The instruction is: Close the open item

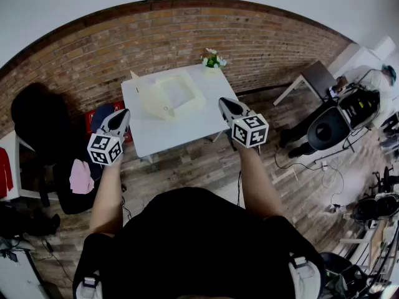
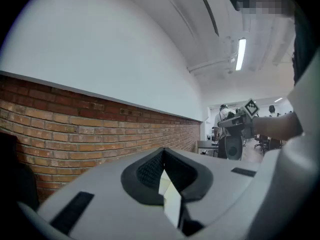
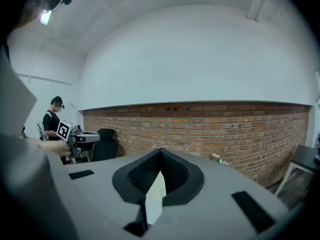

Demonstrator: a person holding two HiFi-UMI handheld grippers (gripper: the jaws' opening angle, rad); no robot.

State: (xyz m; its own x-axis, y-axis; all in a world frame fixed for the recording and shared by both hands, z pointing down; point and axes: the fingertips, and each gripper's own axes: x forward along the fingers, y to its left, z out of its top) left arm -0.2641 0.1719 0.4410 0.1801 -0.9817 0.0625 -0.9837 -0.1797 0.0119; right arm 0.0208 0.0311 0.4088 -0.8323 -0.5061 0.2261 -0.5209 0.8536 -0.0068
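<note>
A pale cream box (image 1: 176, 94) lies open on the white table (image 1: 146, 136), its flap spread toward the table's left half. Both grippers are held up in front of the table's near edge, well short of the box. My left gripper (image 1: 122, 113) hovers off the table's left front corner, jaws shut and empty. My right gripper (image 1: 224, 101) hovers over the right front edge, also shut on nothing. In the left gripper view the jaws (image 2: 163, 153) meet against the brick wall, with the right gripper (image 2: 239, 119) beyond. The right gripper view shows closed jaws (image 3: 160, 153) and the left gripper (image 3: 75, 134).
A small pot of flowers (image 1: 214, 59) stands at the table's far right corner. A brick wall (image 1: 93, 55) runs behind the table. A dark chair with a pink cloth (image 1: 81, 176) is on the left. An office chair (image 1: 327, 129), a grey side table (image 1: 317, 76) and floor cables (image 1: 312, 167) are on the right.
</note>
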